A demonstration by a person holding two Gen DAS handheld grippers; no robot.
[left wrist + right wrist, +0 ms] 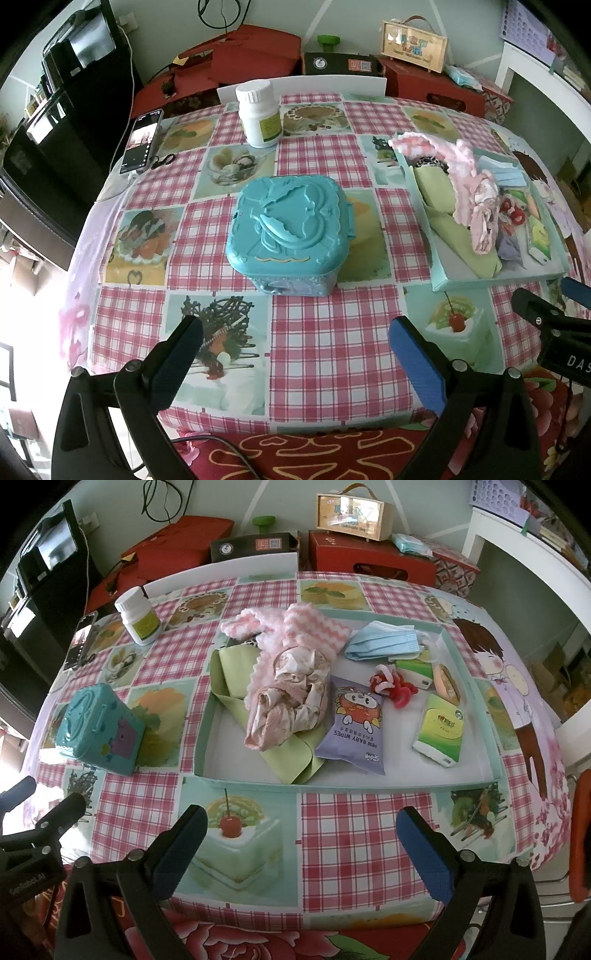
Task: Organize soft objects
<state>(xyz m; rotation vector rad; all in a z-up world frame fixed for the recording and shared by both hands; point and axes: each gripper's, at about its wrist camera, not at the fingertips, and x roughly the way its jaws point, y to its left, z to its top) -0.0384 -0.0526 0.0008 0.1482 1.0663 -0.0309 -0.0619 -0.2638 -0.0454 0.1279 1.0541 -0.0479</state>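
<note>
Two grippers are being held low over the near edge of the table (332, 834), each at the bottom of its own view. The jaws of the left gripper (295, 354) and of the right gripper (301, 842) are spread wide, and nothing is being pinched. The soft objects are lying in the shallow tray (388, 775) at the centre of the right view: a pink cloth (295, 635), a green cloth (236, 690), a blue mask (384, 640) and a wipes pack (354, 723). A closed turquoise box (291, 229) is standing at the centre of the left view, apart from the tray.
</note>
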